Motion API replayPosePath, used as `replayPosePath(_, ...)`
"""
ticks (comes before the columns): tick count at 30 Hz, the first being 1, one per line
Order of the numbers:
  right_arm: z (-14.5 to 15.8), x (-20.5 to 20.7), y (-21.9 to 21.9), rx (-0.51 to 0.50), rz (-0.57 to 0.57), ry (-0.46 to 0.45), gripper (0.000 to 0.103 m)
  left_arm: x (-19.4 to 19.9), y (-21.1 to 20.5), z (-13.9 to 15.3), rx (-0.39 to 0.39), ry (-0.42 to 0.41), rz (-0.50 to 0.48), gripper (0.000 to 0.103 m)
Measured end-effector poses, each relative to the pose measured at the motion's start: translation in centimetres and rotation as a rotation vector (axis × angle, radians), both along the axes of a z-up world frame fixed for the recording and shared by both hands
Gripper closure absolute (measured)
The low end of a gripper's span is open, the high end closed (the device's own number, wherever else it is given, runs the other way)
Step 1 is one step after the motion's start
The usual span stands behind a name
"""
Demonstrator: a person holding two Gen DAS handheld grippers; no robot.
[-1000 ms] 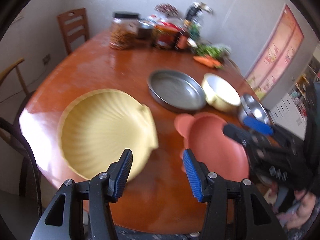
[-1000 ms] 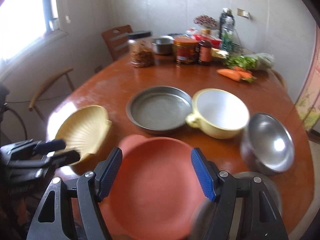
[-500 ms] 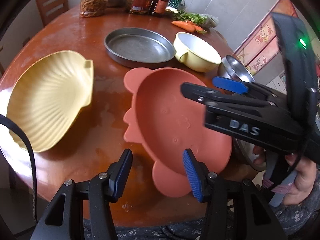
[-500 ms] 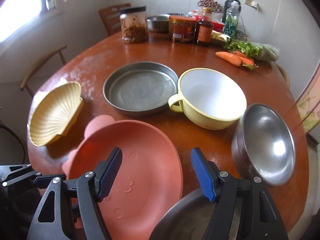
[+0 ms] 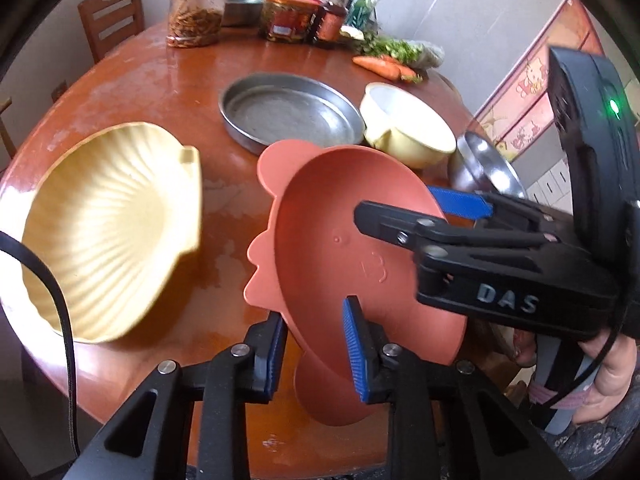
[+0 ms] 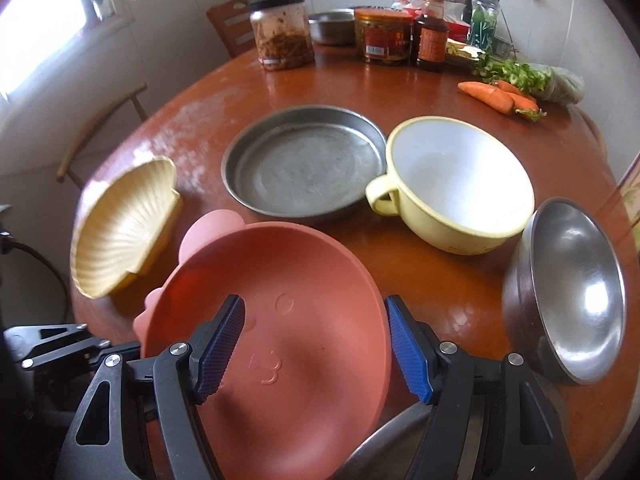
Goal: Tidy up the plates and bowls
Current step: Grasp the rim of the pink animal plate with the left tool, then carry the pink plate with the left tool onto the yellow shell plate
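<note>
Left hand-held gripper (image 5: 314, 354) straddles tilted pink plate (image 5: 360, 248) — right (image 6: 316, 346) gapes.

The tabletop (image 6: 420, 92) is glossy reddish wood, worn pale beside the dull, scuffed metal pan (image 6: 304, 168). The pink plate (image 6: 288, 344) looks matt plastic; the steel bowl (image 6: 576, 288) is mirror-bright; the yellow bowl (image 6: 460, 192) looks smooth enamel.

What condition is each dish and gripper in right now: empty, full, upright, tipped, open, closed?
pink plate: empty, tilted, one edge lifted.
left gripper: shut on the pink plate's rim.
right gripper: open.
shell dish: empty.
metal pan: empty, flat.
yellow bowl: empty, upright.
steel bowl: empty, tipped sideways.
jar: lidded, partly full.
</note>
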State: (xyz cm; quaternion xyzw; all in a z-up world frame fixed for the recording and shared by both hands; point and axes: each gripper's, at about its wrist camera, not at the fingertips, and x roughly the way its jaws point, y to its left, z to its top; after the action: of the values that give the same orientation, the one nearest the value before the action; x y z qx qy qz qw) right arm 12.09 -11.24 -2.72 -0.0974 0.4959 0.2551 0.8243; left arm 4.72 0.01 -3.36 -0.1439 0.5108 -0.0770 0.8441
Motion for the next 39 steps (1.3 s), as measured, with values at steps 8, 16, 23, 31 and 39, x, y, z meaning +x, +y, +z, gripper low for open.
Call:
replayPosePath(8, 3.1, -1.2, 2.9, 0.060, 0.046, -0.050, 0.030, -0.8, 4.0, 2.1, 0.002, -0.050, 0.087, 0.075)
replayPosePath(16, 4.4, -1.9, 8.1, 0.061, 0.101, -0.100, 0.029, -2.0, 8.8, 3.4, 0.021, -0.095, 0.181, 0.075)
replayPosePath(23, 4.5, -1.7, 13.5, 0.060, 0.145, -0.117, 0.029, -2.2, 12.6, 3.1, 0.030, -0.095, 0.242, 0.075)
replayPosePath(31, 2.5, -0.3, 17.6, 0.039, 0.157, -0.088, 0.029, -1.0, 15.9, 2.2, 0.050, -0.077, 0.274, 0.075)
replayPosePath(39, 0.6, 1.0, 18.7, 0.037, 0.148, -0.054, 0.029, -0.4, 16.8, 1.0, 0.029, -0.056, 0.275, 0.075)
